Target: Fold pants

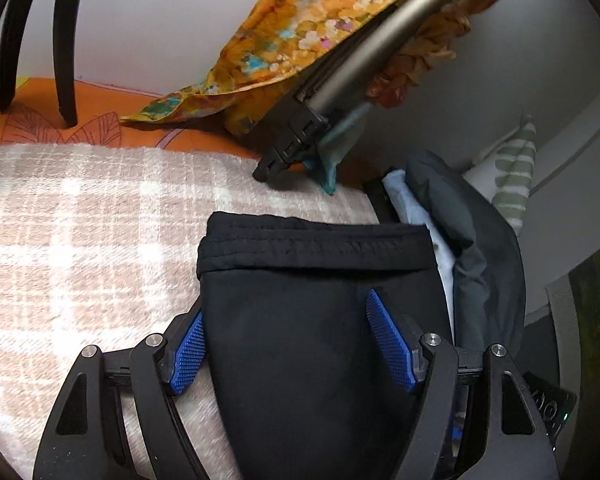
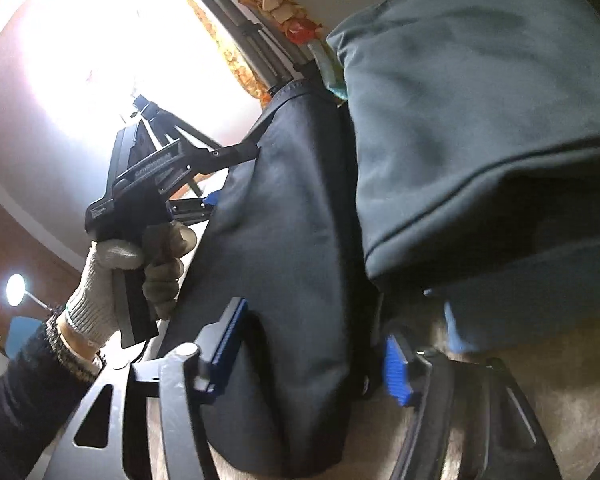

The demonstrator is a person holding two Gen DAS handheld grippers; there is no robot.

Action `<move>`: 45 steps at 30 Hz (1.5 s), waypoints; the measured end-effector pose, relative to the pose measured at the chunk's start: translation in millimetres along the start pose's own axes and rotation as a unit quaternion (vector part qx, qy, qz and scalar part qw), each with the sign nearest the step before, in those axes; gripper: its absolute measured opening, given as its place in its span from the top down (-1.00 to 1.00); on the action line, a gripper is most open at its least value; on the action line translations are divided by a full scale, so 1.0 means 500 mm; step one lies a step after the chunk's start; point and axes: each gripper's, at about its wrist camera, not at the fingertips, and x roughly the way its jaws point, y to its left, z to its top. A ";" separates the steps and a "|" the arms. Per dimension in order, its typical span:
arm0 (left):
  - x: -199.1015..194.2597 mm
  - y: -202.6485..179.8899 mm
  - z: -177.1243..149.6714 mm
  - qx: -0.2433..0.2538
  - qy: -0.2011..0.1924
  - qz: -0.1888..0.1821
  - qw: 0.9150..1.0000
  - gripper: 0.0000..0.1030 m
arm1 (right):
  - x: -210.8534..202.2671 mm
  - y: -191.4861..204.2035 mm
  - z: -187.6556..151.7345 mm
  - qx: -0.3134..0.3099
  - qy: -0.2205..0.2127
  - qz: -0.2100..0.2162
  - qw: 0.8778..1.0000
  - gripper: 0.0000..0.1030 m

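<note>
Now the black pants [image 1: 320,320] lie on a plaid blanket [image 1: 80,220], waistband ahead of the left gripper [image 1: 284,340], whose jaws stand spread, the fabric between its blue pads [image 1: 190,354]. From the right gripper [image 2: 312,344] a fold of pants runs forward between parted jaws; whether they pinch it I cannot tell. Right of it, a grey garment [image 2: 480,120]

The lower part of the black pants [image 1: 320,340] is cut off by the bottom edge. In the right wrist view, the right claw [image 2: 312,356] is blurred, so pad contact cannot be judged.
</note>
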 end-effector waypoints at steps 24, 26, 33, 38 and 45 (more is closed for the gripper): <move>-0.128 -0.056 -0.015 0.056 -0.078 0.031 0.995 0.72 | -0.073 0.170 -0.034 -0.160 -0.024 -0.119 0.980 0.71; -0.151 -0.065 -0.017 0.067 -0.088 0.031 0.993 0.72 | -0.081 0.187 -0.033 -0.173 -0.027 -0.123 0.977 0.71; -0.206 -0.128 -0.011 0.103 -0.117 0.023 0.988 0.73 | -0.126 0.230 -0.024 -0.217 -0.034 -0.142 0.965 0.71; -0.214 -0.182 -0.001 0.121 -0.132 0.010 0.984 0.73 | -0.180 0.234 -0.007 -0.235 -0.045 -0.156 0.958 0.71; -0.178 -0.287 0.028 0.144 -0.140 -0.016 0.979 0.73 | -0.262 0.192 0.027 -0.238 -0.058 -0.188 0.951 0.72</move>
